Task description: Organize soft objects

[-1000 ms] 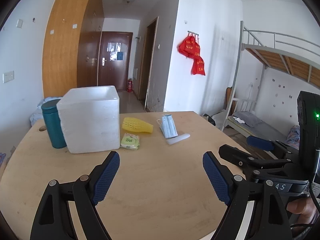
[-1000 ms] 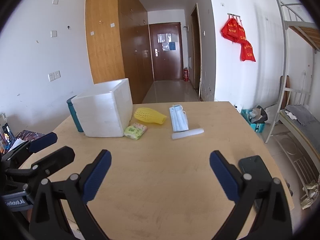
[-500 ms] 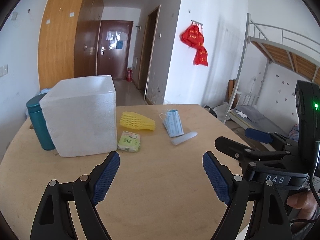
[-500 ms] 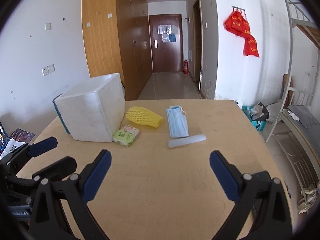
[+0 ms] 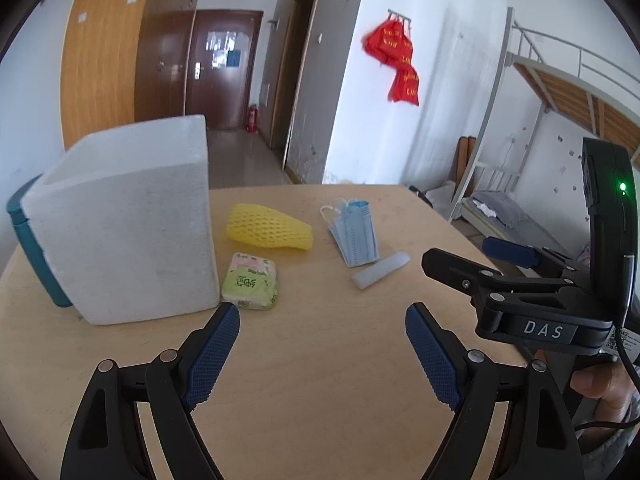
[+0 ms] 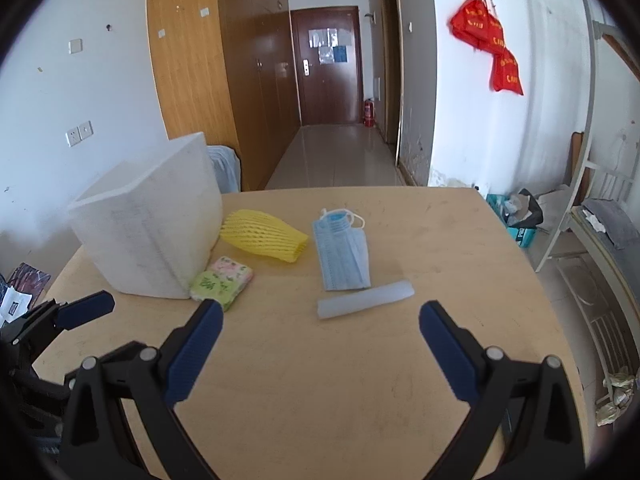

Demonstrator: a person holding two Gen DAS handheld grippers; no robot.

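Round wooden table (image 5: 320,380) carries every item of the task, in a dormitory-type room with a corridor and a brown door behind it. Compared with the earlier views, the foam box, the soft items and the table's far edge all appear larger and nearer in both wrist views: both grippers have advanced over the table toward the items and tipped slightly downward. This indicates an approach phase; no item has been lifted or placed yet.

Soft items lie ahead of both sets of jaws. The green tissue pack (image 5: 250,281) rests just beyond the left jaw of the left gripper (image 5: 322,354), touching or nearly touching the white foam box (image 5: 124,224). The yellow foam net (image 5: 269,227) lies further ahead. The blue face mask (image 6: 341,255) and the pale foam strip (image 6: 365,299) sit directly ahead of the right gripper (image 6: 320,352), the strip nearest.

Left gripper: jaws spread wide, nothing between the pads, no contact. Right gripper: jaws likewise spread wide and empty. A teal cylinder (image 5: 28,248) stands behind the box.
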